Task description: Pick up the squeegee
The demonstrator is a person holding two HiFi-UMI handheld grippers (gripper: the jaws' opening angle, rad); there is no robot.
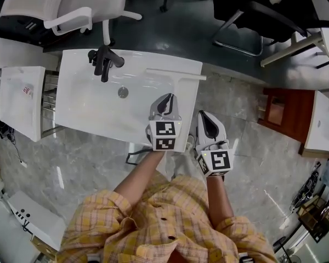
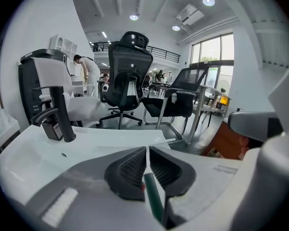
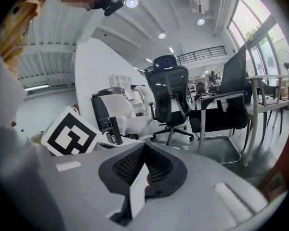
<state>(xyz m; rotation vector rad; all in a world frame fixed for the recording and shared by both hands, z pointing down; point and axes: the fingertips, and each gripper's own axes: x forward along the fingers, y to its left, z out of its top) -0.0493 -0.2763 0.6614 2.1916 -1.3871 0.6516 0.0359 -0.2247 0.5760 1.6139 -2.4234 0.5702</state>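
There are two claws. The left claw [image 1: 166, 100] hangs over the right end of one white sink counter [image 1: 88, 106]. The right claw [image 1: 206, 120] is just beside it, over the grey stone floor [image 1: 252, 163]. Each claw's own view shows it shut tight, with nothing in it.

One long thin white squeegee [image 1: 174, 73] lies on the far right corner of the counter, apart from both claws. One black tap [image 1: 104, 59] and one round metal drain [image 1: 123, 92] are on the counter too.

Only the head view shows the squeegee clearly. It also shows a yellow checked shirt [image 1: 159, 223]. The claw views show one white chair [image 2: 79, 107] and two black chairs [image 2: 130, 66] standing up. A person [image 2: 89, 73] in white is far off and too small to make out.
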